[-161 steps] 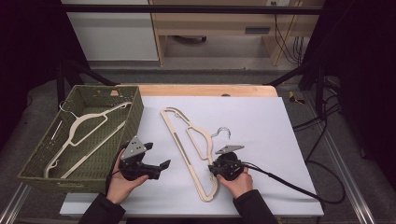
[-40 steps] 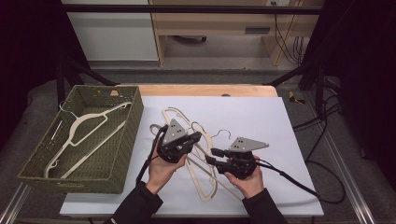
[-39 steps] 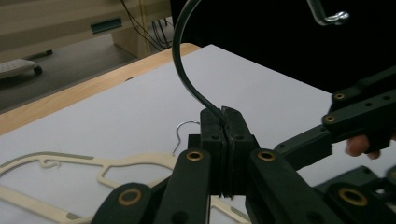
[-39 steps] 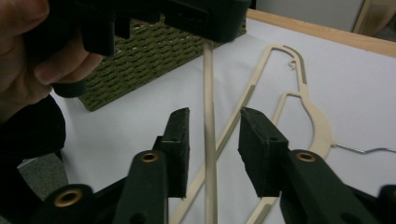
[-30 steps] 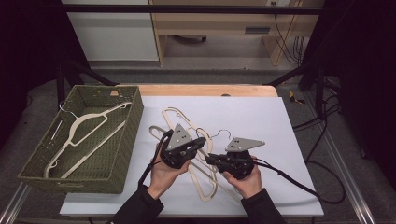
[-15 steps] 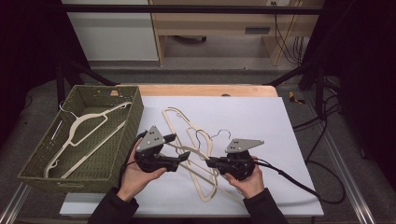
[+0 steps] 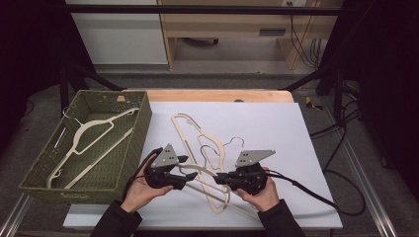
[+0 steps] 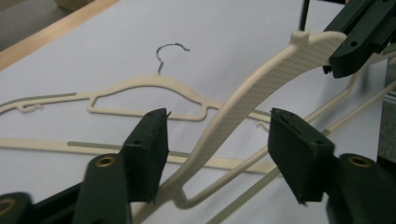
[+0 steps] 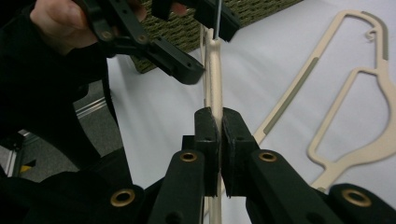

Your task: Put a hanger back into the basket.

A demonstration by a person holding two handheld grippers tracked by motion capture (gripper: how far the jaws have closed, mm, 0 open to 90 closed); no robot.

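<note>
Right tool (image 9: 215,122): jaws pressed together on the edge of a cream hanger (image 9: 214,74), lifted off the worktop (image 7: 276,123); the right gripper view shows the pinch, the high view shows the tool (image 7: 221,177) only from above. Left tool (image 8: 215,140): jaws spread and just closing in, straddling the same hanger's arm (image 8: 252,98) without pressing on it; in the high view it (image 7: 190,168) sits just left of the hanger (image 7: 210,173). Second hanger (image 8: 144,88) lies flat on the white sheet beyond. Green woven basket (image 7: 141,111) at left holds one more hanger (image 7: 91,131).
</note>
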